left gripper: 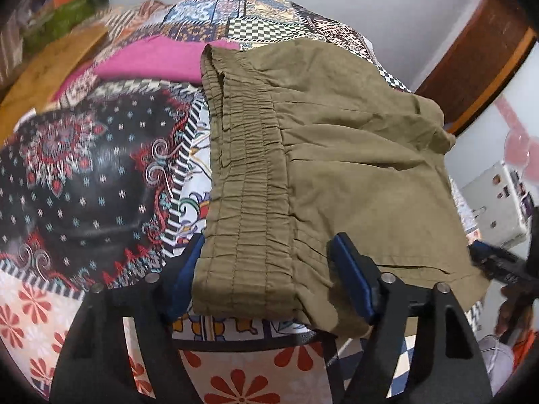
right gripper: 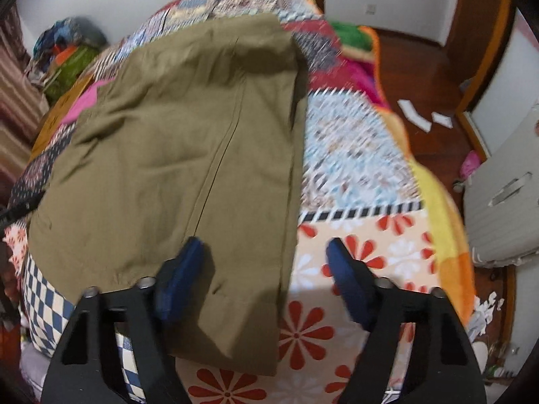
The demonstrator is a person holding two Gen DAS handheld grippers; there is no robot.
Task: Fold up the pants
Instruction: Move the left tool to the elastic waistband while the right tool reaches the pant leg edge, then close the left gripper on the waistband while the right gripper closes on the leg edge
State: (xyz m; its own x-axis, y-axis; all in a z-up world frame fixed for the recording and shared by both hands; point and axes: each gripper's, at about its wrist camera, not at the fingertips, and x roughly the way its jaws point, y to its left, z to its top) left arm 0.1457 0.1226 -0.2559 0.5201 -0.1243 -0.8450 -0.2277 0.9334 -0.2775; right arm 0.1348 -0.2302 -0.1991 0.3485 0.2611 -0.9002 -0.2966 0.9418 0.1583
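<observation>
- Patchwork bedspread [left gripper: 84,175] covered the bed under both grippers, its pattern showing between the spread jaws.
- Left gripper [left gripper: 266,279] stood with jaws spread, straddling the elastic waistband [left gripper: 249,181] of the olive pants [left gripper: 337,155]; its pads did not look clamped yet.
- Right gripper [right gripper: 264,279] had jaws spread over the pants' near corner, one pad above the cloth, the other above bare bedspread.
- Beyond both, the pants lay flat, probably laid out for lifting into a fold.

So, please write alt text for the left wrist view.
Olive pants lie on a patchwork bedspread, their elastic waistband between the two blue pads of the left gripper. A pink cloth lies behind.
</observation>
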